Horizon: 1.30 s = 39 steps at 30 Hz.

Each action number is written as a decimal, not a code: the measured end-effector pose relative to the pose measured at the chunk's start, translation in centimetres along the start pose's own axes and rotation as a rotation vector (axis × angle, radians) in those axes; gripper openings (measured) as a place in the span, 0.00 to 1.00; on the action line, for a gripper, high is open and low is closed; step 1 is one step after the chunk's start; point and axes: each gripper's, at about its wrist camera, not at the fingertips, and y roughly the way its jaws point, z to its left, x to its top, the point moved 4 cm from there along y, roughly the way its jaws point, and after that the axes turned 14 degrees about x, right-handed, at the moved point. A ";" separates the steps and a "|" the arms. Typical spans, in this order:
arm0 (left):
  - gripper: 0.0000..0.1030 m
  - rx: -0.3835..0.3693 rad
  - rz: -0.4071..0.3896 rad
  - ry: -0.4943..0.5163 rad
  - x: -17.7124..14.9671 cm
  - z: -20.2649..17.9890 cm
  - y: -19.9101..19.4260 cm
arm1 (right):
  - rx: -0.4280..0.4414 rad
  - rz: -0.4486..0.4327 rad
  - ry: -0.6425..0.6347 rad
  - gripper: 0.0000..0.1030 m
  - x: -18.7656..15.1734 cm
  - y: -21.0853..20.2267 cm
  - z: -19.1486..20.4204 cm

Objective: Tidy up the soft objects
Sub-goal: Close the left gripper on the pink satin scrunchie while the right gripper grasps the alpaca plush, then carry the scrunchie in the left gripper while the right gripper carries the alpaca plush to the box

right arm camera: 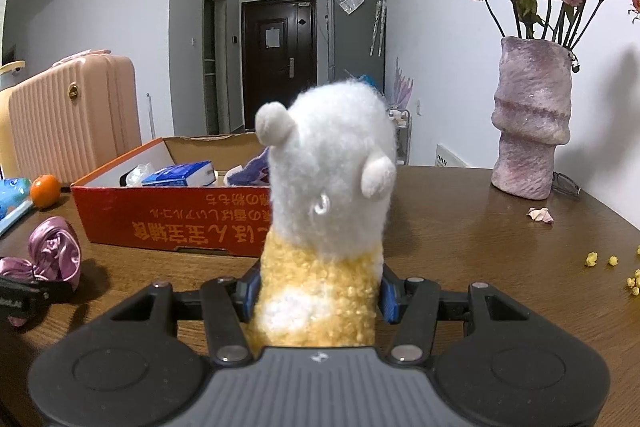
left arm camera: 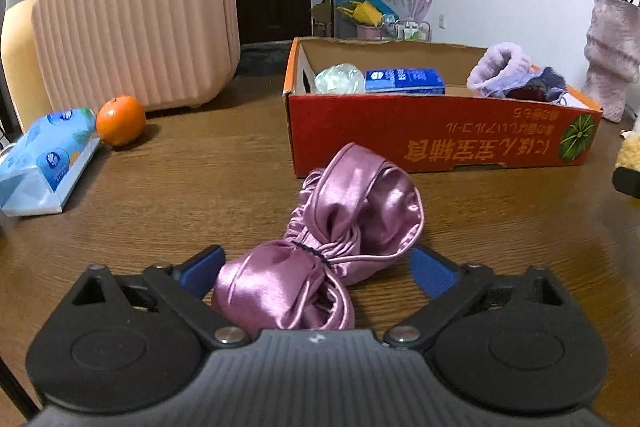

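On wood table (left arm camera: 180, 195), glossy satin bundle (left arm camera: 332, 251)

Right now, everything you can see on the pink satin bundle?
The pink satin bundle is glossy mauve fabric, gathered and cinched at its middle by a dark elastic band, with ruched edging. It lies on the wooden table just in front of the red cardboard box. The left hand-held gripper straddles its near end, jaws open, blue pads not pressing it.
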 end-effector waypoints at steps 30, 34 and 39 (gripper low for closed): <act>0.39 0.005 -0.155 -0.214 2.7 1.2 -4.7 | -0.056 -0.146 0.024 0.52 1.5 -2.0 3.2; 0.39 0.012 -0.184 -0.254 3.7 1.0 -5.7 | -0.070 -0.207 0.005 0.52 2.1 -2.4 4.5; 0.39 0.019 -0.229 -0.287 5.0 0.5 -6.7 | -0.062 -0.244 -0.038 0.52 2.7 -2.5 5.9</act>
